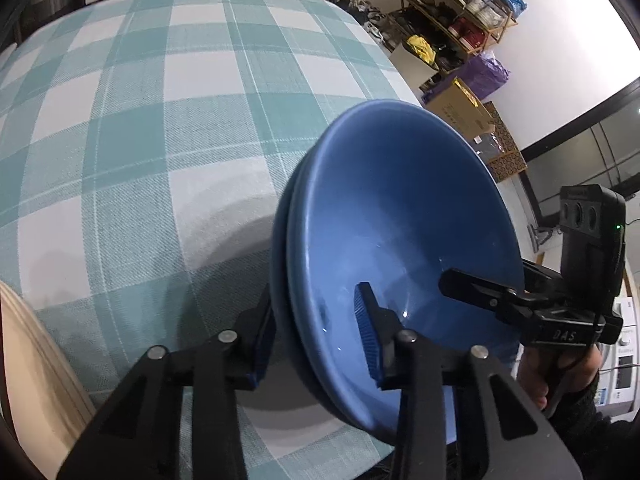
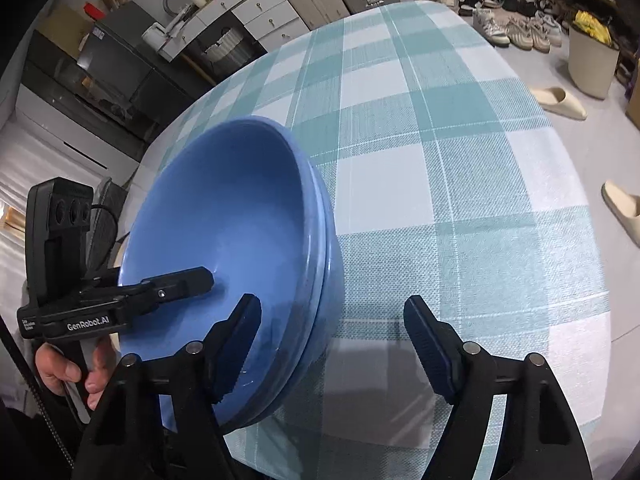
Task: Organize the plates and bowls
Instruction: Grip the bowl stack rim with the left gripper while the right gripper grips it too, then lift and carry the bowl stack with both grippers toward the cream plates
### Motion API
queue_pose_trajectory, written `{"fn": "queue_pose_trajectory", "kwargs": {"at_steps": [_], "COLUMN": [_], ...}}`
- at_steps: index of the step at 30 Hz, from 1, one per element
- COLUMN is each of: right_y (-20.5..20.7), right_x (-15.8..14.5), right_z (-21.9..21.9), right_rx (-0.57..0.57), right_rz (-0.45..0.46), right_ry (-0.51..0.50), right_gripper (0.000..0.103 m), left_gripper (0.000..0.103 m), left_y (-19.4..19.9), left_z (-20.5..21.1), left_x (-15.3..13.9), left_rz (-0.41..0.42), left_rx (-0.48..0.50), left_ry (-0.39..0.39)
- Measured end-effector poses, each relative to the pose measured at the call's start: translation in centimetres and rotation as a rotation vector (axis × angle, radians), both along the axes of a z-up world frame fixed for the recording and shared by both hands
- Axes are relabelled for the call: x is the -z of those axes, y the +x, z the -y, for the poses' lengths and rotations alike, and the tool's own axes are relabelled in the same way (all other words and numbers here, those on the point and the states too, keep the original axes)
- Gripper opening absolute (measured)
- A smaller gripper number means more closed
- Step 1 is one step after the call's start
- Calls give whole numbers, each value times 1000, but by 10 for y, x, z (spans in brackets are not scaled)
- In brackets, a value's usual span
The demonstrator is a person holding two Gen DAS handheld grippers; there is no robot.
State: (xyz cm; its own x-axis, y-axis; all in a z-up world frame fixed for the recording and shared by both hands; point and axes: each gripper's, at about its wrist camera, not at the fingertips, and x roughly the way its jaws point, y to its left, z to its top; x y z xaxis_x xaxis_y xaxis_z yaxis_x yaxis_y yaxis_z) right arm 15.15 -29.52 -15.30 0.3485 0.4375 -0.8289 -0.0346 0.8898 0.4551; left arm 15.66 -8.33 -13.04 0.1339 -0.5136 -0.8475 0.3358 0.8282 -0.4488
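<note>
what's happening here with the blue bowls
A person holds a two-finger gripper in each hand over a stack of blue bowls nested together on a table with a teal checked tablecloth. The left gripper straddles one side of the stack's rim, one of its fingers inside, one outside. The right gripper straddles the opposite side, with a clear gap between its outer finger and the bowls. The stack looks tilted in both fisheye views; whether it is lifted is unclear.

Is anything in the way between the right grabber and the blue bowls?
Nothing visible. The right gripper straddles the rim of the stacked blue bowls, one finger inside, one outside above the checked tablecloth.
</note>
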Motion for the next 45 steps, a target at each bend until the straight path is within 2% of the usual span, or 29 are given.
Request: {"fn": "queue_pose_trajectory", "kwargs": {"at_steps": [4,7,9,14,16,21,24,28,33,35,38,40,45], "right_y": [2,4,5,10,11,13,18,22,20,22,24,27,24], "right_x": [2,8,10,6,4,2,0,-6,-10,-10,-10,-9,-16], "right_z": [1,4,4,2,-1,-10,-13,-24,-39,-43,-48,-50,-59], "right_rx": [-6,-2,-3,0,-6,-30,-44,-94,-162,-183,-217,-232,-294], "right_rz": [-24,-66,-81,-83,-86,-89,-104,-95,-69,-69,-76,-85,-81], "right_ry": [37,102,130,112,102,34,-8,-118,-255,-289,-334,-345,-420], "right_gripper": [70,69,64,42,36,33,27,20,18,17,17,17,17], "left_gripper": [37,36,36,36,36,34,36,34,32,32,25,18,16], "left_y": [3,4,1,1,1,0,2,-5,1,3,9,11,14], "left_z": [-5,-10,-12,-13,-13,-16,-18,-21,-22,-18,-10,-5,5], "left_x": [6,14,11,9,9,8,13,7,11,7,6,4,2], "left_rz": [-60,-119,-103,-98,-97,-88,-107,-56,-86,-66,-77,-71,-79], "left_rx": [2,3,2,-8,-16,-24,-29,-25,-18,-2,40,70,130], "left_ry": [-33,-62,-49,-56,-52,-59,-75,-45,-63,-34,3,53,138]}}
